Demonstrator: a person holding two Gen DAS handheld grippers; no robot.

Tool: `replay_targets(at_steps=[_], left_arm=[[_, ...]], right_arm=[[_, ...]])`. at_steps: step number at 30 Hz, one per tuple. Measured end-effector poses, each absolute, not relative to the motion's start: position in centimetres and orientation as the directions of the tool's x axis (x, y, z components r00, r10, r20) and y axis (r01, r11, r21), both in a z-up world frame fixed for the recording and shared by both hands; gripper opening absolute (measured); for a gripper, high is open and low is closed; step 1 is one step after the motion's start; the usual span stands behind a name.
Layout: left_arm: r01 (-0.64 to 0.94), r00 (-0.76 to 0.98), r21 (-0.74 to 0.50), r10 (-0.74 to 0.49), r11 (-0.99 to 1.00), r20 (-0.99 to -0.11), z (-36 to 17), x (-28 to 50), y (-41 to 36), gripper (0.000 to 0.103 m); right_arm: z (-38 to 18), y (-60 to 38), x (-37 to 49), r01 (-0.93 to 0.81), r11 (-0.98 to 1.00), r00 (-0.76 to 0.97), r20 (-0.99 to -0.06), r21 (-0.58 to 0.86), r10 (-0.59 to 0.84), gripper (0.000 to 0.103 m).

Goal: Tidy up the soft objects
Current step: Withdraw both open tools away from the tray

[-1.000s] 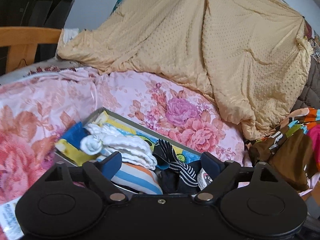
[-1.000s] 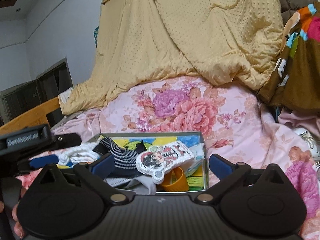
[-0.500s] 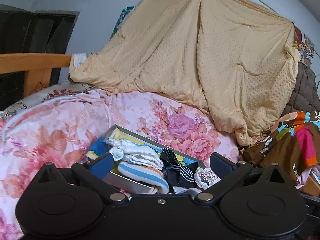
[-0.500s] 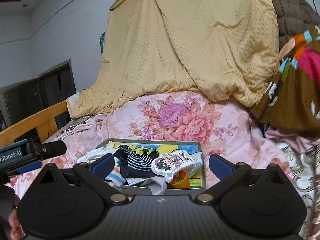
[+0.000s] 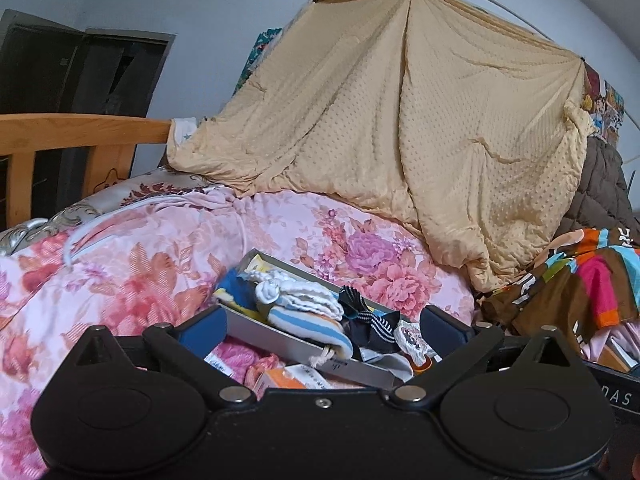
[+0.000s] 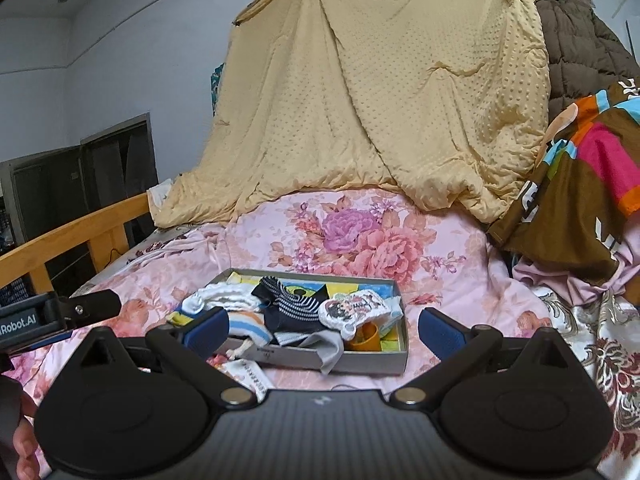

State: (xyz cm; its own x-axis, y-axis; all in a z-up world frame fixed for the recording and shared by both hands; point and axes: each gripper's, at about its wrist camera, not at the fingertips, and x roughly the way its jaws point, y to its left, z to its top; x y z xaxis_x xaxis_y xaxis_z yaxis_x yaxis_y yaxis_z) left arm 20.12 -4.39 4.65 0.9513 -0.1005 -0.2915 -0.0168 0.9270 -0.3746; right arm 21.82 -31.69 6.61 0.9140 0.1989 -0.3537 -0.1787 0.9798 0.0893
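Left wrist view: compared with one second ago, the left gripper has moved back and up from the box. The box now looks smaller and lower in the picture, and more of the flowered quilt and of the wooden bed rail can be seen. The jaws are wide apart and hold nothing. The soft objects lie piled in the box: a white knitted sock, a blue-striped sock and a dark striped sock. Some small packets lie on the quilt just in front of the near wall of the box. This retreat probably means that one placing step is finished and the hand is free for the next object.

Right wrist view: the right gripper has also drawn back, so the whole box is now visible on the bed. Its jaws are wide and empty too. A grey cloth hangs over the near wall, and a cartoon-print piece rests on top of an orange cup. The left gripper stands well to the left of the box. There is open quilt to the right of the box and behind it. The yellow blanket and the colourful clothes close the far side and the right side.
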Motion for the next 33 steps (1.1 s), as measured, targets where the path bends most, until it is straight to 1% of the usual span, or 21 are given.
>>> replay_targets(at_steps=[6, 12, 16, 20, 25, 33], left_arm=[[-0.030, 0.952, -0.377, -0.089, 0.926, -0.293, 4.0, 18.4, -4.0, 0.102], [-0.046, 0.949, -0.334, -0.063, 0.941, -0.310, 3.1, 16.9, -4.1, 0.102], [-0.059, 0.948, -0.352, -0.059, 0.934, -0.314, 2.3, 15.9, -3.7, 0.102], [-0.072, 0.947, -0.381, -0.057, 0.922, -0.317, 1.7, 15.5, -3.1, 0.102], [-0.088, 0.944, -0.390, -0.048, 0.917, -0.326, 1.2, 15.3, -2.4, 0.102], [-0.093, 0.948, -0.338, -0.021, 0.936, -0.318, 0.6, 13.7, -1.5, 0.102]], right_arm=[[6.3, -32.0, 19.7, -0.163, 0.980, 0.917, -0.350, 0.113, 0.192, 0.103], [4.8, -32.0, 18.7, -0.150, 0.982, 0.904, -0.386, 0.119, 0.185, 0.103], [4.0, -31.8, 18.0, -0.144, 0.983, 0.900, -0.397, 0.117, 0.179, 0.103], [3.7, -31.5, 17.3, -0.142, 0.983, 0.905, -0.388, 0.113, 0.175, 0.103], [3.5, -31.4, 16.6, -0.143, 0.982, 0.913, -0.367, 0.122, 0.178, 0.103], [3.0, -31.0, 15.1, -0.139, 0.982, 0.925, -0.338, 0.129, 0.175, 0.103]])
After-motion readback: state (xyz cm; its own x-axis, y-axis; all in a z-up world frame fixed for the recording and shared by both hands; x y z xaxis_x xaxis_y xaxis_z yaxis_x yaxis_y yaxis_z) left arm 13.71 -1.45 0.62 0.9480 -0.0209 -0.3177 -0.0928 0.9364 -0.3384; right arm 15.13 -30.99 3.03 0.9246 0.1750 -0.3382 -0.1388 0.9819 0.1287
